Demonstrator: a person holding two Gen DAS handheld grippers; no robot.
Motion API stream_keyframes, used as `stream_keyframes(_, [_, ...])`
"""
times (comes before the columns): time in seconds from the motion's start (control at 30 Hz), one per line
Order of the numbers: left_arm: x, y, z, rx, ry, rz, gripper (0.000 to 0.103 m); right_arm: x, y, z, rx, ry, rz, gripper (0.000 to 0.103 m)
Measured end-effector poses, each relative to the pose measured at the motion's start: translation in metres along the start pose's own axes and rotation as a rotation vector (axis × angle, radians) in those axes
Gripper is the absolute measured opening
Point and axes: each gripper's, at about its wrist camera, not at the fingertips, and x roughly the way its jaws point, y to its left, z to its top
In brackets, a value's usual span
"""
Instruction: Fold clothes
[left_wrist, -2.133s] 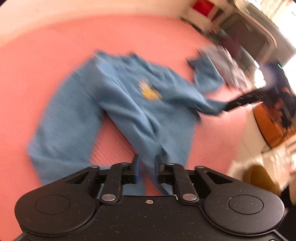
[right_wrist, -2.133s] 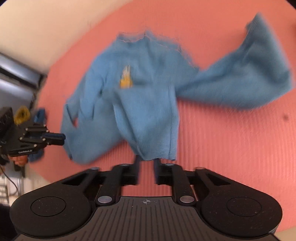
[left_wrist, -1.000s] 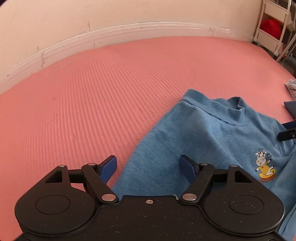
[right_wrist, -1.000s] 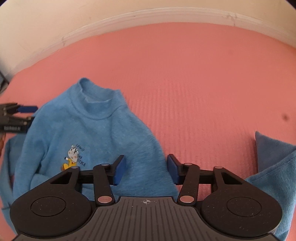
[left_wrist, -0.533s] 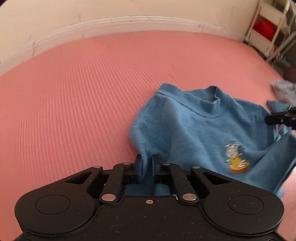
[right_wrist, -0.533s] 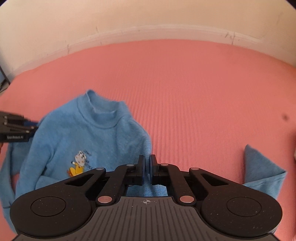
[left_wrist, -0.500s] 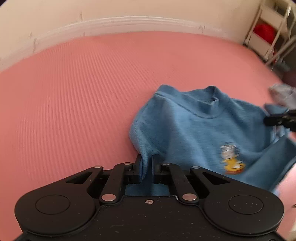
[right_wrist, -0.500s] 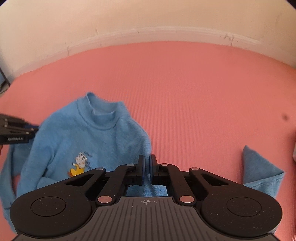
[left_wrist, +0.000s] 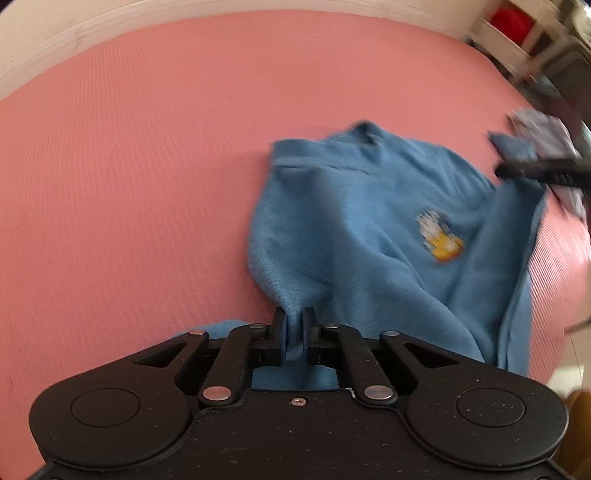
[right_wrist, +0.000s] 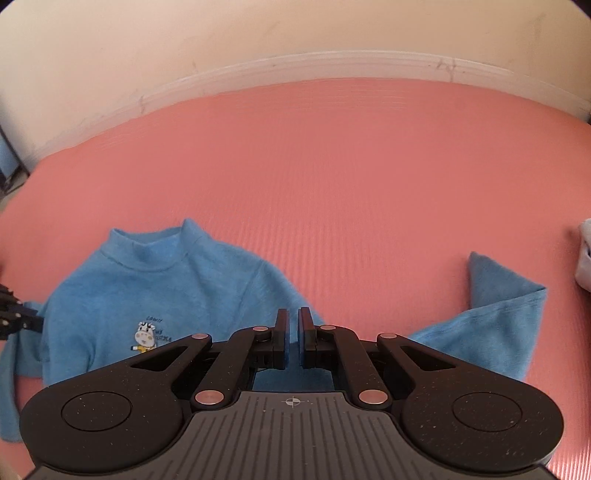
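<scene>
in the left wrist view we see our left gripper (left_wrist: 294, 322) pinched tight on a fold of the blue sweatshirt (left_wrist: 362, 236), the cloth bunched between its two fingers and rising a little from the pink mat (left_wrist: 129, 177). the sweatshirt lies to the right of the mat's middle, collar toward the far wall, its small cartoon print (left_wrist: 440, 240) facing up — this part of the picture is blurred. at the right edge the right gripper (left_wrist: 532, 170) shows as a dark bar touching the garment's far side. beyond it lies a pale crumpled cloth (left_wrist: 543, 129), and a white shelf rack (left_wrist: 517, 33) stands in the corner.

in the right wrist view our right gripper (right_wrist: 291, 338) has its fingers drawn close, a narrow gap between them, with blue fabric showing just behind and below them; we read it as clamped on the sweatshirt (right_wrist: 155, 291) near the shoulder. the collar points to the white baseboard (right_wrist: 295, 66). one sleeve (right_wrist: 495, 314) trails off to the right on the mat (right_wrist: 332, 166) — its cuff end folded up. the left gripper (right_wrist: 14, 319) peeks in at the left edge, against the garment.
</scene>
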Motion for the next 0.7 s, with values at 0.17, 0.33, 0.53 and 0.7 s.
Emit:
stream_keyframes(0.17, [0.007,0.007,0.012,-0.048,-0.064,-0.014,0.018,0.02,0.006,0.013,-0.03,0.015,-0.01,0.018])
stream_keyframes(0.33, [0.025,0.0,0.027,-0.05,-0.091,-0.003,0.032,0.041,0.012,0.026,-0.06,0.03,-0.023,0.039])
stream_keyframes(0.53, [0.028,-0.005,0.028,0.007,-0.112,0.037,0.047,0.066,0.013,0.027,-0.084,0.069,-0.038,0.045])
stream_keyframes(0.7, [0.027,0.004,0.032,-0.032,-0.125,0.089,0.054,0.067,0.02,0.022,-0.11,0.068,-0.044,0.046])
